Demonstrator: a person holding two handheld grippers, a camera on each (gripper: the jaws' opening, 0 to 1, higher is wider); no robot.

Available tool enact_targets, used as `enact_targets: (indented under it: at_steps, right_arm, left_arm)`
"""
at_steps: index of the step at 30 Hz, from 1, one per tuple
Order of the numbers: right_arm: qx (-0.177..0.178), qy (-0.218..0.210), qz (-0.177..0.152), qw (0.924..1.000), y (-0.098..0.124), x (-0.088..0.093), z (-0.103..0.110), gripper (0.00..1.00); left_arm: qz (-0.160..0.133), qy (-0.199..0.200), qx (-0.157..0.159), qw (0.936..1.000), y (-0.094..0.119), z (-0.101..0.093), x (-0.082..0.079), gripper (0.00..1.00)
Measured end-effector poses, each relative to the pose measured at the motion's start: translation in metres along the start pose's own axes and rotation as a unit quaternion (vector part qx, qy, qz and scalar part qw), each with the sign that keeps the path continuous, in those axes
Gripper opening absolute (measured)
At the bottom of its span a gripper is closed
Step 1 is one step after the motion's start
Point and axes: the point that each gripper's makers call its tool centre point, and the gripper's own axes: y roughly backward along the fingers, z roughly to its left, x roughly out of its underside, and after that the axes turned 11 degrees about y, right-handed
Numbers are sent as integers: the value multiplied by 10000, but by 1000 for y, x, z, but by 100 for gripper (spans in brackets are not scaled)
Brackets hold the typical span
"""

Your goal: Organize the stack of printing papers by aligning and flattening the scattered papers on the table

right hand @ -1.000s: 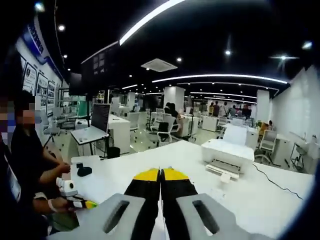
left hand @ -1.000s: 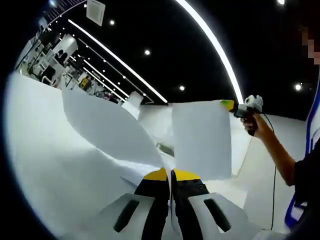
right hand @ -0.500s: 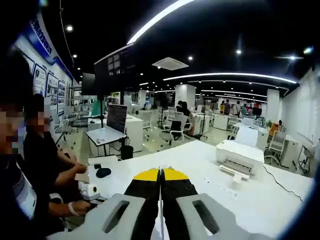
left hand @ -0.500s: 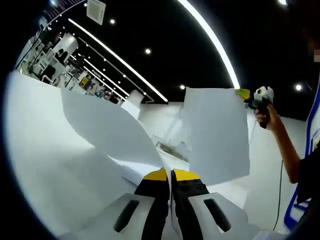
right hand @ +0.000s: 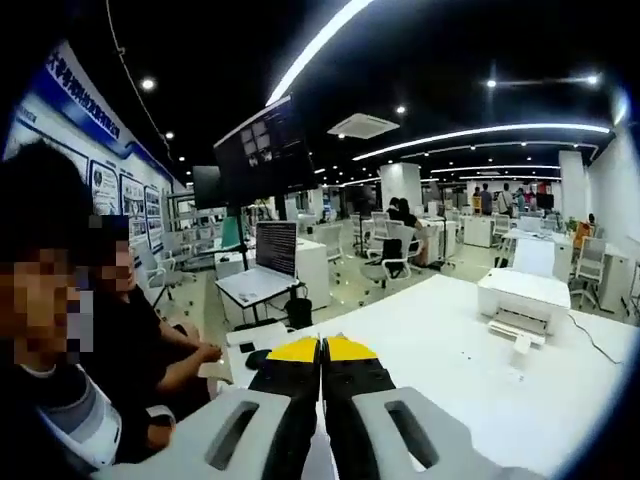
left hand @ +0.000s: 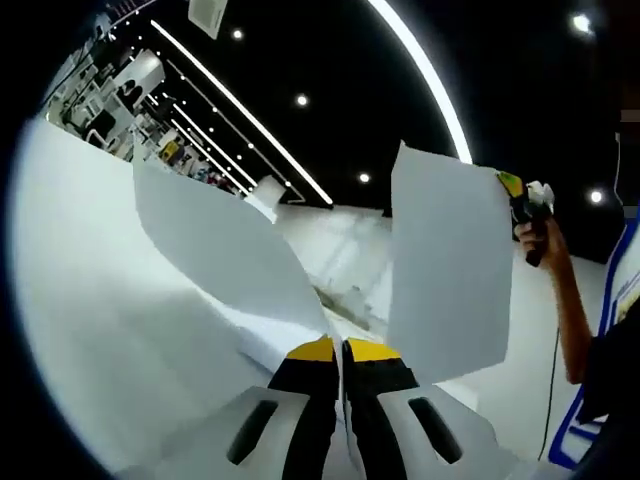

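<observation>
Since a second ago the raised sheet (left hand: 448, 275) has climbed higher and swung to the right half of the left gripper view, now standing tall and nearly on edge. Largest item: the white counter (left hand: 90, 300), filling the lower left of that view; in the right gripper view its bare top (right hand: 440, 340) runs to a white printer (right hand: 524, 298) at right. Next, a second sheet (left hand: 225, 245) rises as a bent flap left of centre. Left tongs (left hand: 340, 352) are pressed together on the sheets' lower edge at bottom centre. Right tongs (right hand: 321, 350) are pressed together; a thin white edge shows between them, and in the left gripper view they (left hand: 512, 186) pinch the raised sheet's top corner. Judgement: paper is held aloft at two points so it hangs free for squaring before being laid flat.
</observation>
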Motion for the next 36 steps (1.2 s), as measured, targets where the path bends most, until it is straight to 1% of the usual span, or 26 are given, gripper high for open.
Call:
enact_targets:
  at_steps: [3, 5, 9, 13, 15, 18, 20, 22, 25, 27, 30, 32, 36]
  right_arm:
    - [-154, -68, 51, 9998, -2, 2, 8, 0]
    - [-334, -154, 47, 9993, -3, 1, 18, 0]
    - [-524, -275, 41, 9982, -6, -1, 29, 0]
    - [-653, -401, 28, 9971, -13, 1, 31, 0]
    - [-688, -475, 15, 9965, -17, 3, 29, 0]
    - [-712, -579, 91, 9957, -25, 11, 25, 0]
    - [-839, -692, 35, 9941, -24, 6, 29, 0]
    - [-946, -690, -40, 9931, -22, -1, 35, 0]
    - [-1045, -779, -85, 9914, -22, -1, 42, 0]
    - [-1108, -860, -116, 9900, -22, -1, 41, 0]
    - [-1067, -986, -79, 9894, -27, 8, 32, 0]
    - [-1071, -1313, 86, 9855, -42, 32, 18, 0]
    - [-977, -1511, 241, 9834, -58, 60, -9, 0]
  left_arm:
    - [23, 174, 26, 9998, -1, 2, 0, 6]
    - [-1, 440, 76, 9990, 0, 2, -2, 7]
    - [2, 458, 132, 9989, 0, 1, -2, 8]
    - [13, 522, 182, 9985, -1, 0, -3, 9]
    - [0, 655, 182, 9977, -1, 1, -4, 11]
    - [18, 725, 197, 9972, 0, -2, -2, 12]
    - [40, 754, 201, 9969, -1, 0, -3, 13]
    - [34, 819, 215, 9964, -1, -2, -3, 15]
    - [9, 895, 245, 9957, -1, 0, -5, 16]
    - [-5, 931, 261, 9953, 0, -3, -4, 17]
    - [-6, 969, 306, 9948, 0, -5, -4, 18]
    - [-12, 996, 331, 9945, 0, -6, -5, 18]
    - [-28, 1022, 356, 9941, 1, -7, -5, 17]
